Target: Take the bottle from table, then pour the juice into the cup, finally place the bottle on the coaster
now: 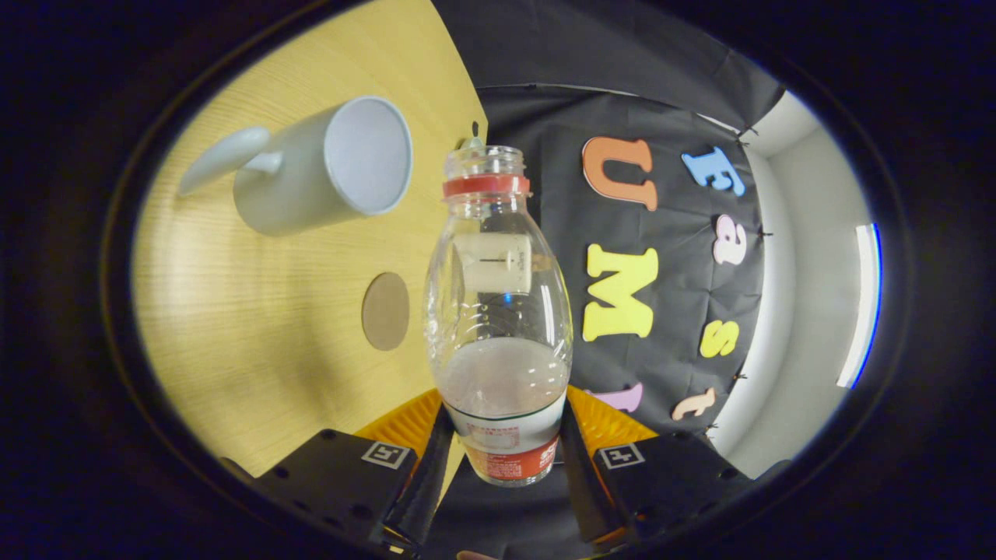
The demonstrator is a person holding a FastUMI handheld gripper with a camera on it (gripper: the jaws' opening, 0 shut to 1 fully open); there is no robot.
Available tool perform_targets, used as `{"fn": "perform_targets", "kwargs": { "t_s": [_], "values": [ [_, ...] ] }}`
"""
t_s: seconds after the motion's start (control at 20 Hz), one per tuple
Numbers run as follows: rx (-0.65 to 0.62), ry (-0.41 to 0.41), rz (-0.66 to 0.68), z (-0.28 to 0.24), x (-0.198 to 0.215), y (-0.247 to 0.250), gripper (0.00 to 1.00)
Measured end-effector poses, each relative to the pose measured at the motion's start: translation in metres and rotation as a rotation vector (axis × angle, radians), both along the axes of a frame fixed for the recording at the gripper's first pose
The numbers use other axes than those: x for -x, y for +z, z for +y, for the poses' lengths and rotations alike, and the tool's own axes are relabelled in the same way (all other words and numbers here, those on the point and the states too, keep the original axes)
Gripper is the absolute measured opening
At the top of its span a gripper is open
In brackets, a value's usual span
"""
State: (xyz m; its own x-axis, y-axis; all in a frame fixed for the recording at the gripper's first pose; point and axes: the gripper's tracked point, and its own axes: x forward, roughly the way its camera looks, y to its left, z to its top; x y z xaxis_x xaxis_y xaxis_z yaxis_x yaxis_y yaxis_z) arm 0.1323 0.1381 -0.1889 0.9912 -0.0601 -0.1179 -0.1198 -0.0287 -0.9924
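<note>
grip: your gripper (504, 447) has both fingers clamped on the lower body of the clear plastic bottle with a red neck ring and red-and-white label (498, 311), one finger on each side of the label band.
bottle place: held between the fingers, neck pointing forward beyond them, cap off and mouth open; it looks rolled over sideways against the yellow wood-grain table (257, 327).
contents: cloudy pale juice (502, 381) pooled at the finger end, roughly a third of the bottle, so you should find it light.
handling: thin clear plastic, probably dents if you squeeze hard; smooth and likely slick above the label. Stay on the label band where you are, low grip is fine for tipping.
cup: white ceramic mug with a handle (327, 167), ahead of the fingers and off to the left of the bottle neck, mouth open and looks empty.
coaster: round brown flat disc (385, 311) on the table, nearer the fingers than the mug, just left of the bottle body.
spill risk: open mouth, so juice will run forward fast once you tip further; line up over the mug first.
stage: probably starting the pour, nothing in the mug yet that you can see.
</note>
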Motion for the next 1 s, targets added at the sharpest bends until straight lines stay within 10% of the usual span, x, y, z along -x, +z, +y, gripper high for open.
{"fn": "perform_targets", "kwargs": {
  "t_s": [1.0],
  "values": [
    [0.119,0.011,-0.037,0.007,0.003,0.028,0.73]
  ]
}}
